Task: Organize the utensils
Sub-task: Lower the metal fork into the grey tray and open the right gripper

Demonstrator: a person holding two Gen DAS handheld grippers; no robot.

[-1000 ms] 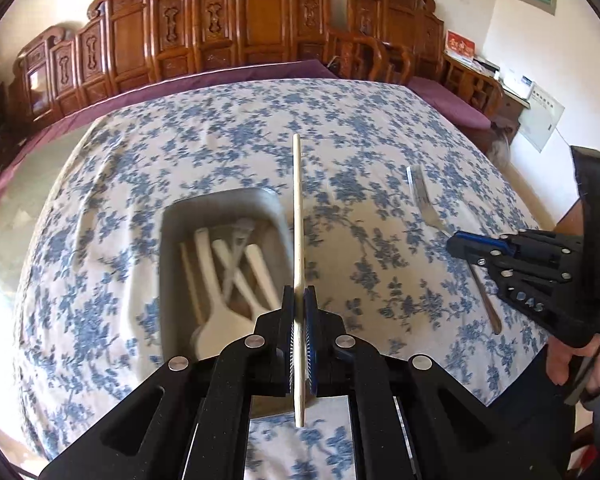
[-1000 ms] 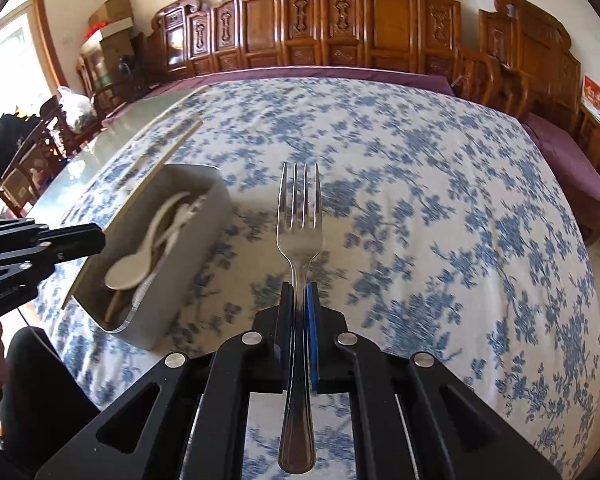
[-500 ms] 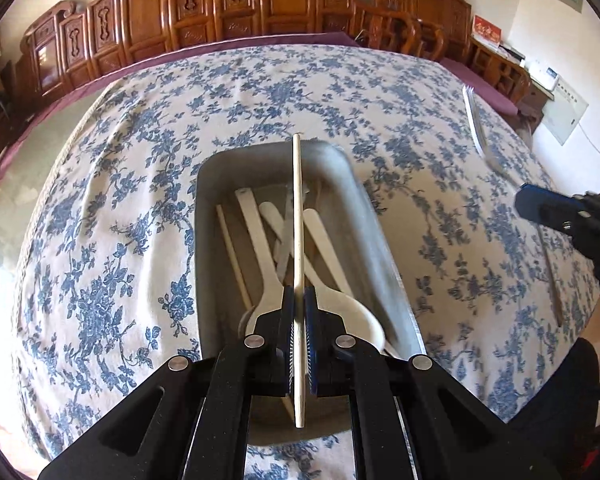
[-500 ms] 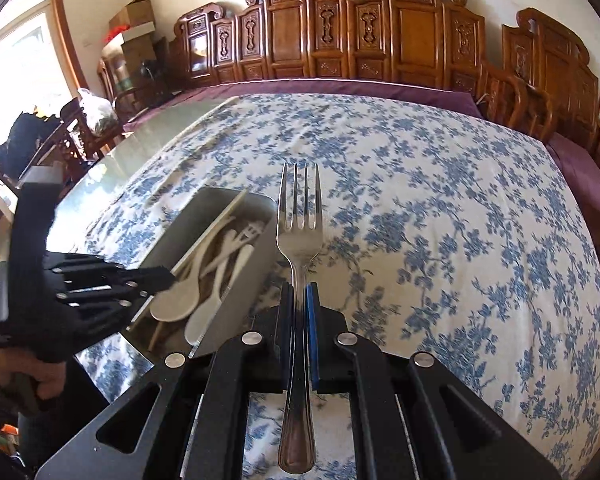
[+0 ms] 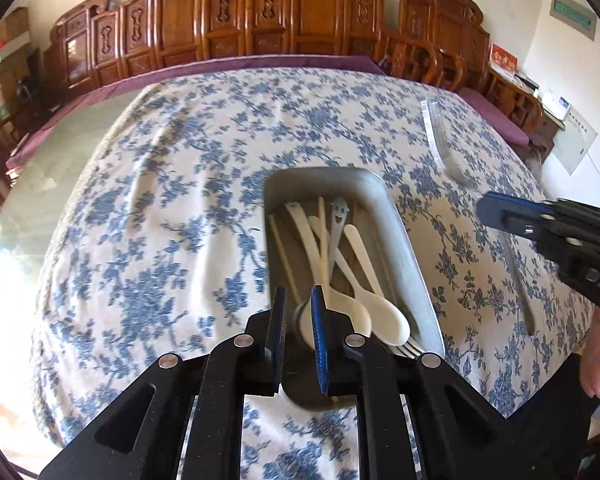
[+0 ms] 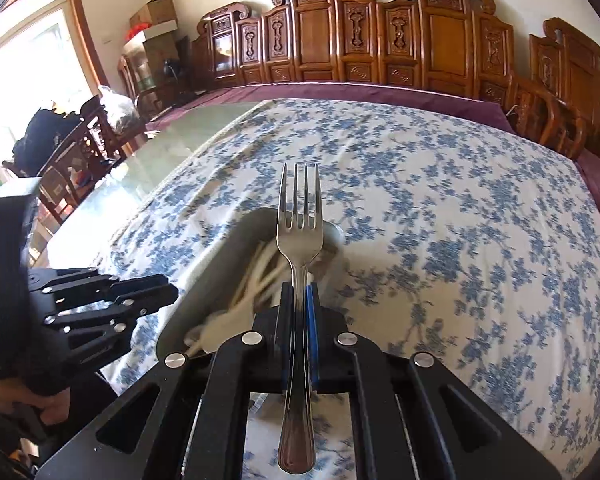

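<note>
The table, under its blue-flowered cloth, carries a grey tray that gathers the loose utensils: pale spoons and chopsticks lying lengthwise inside. Over its near end the left gripper hangs, fingers opening with nothing between them. The right gripper pinches a metal fork by its neck — tines forward (probably bound for the tray).
</note>
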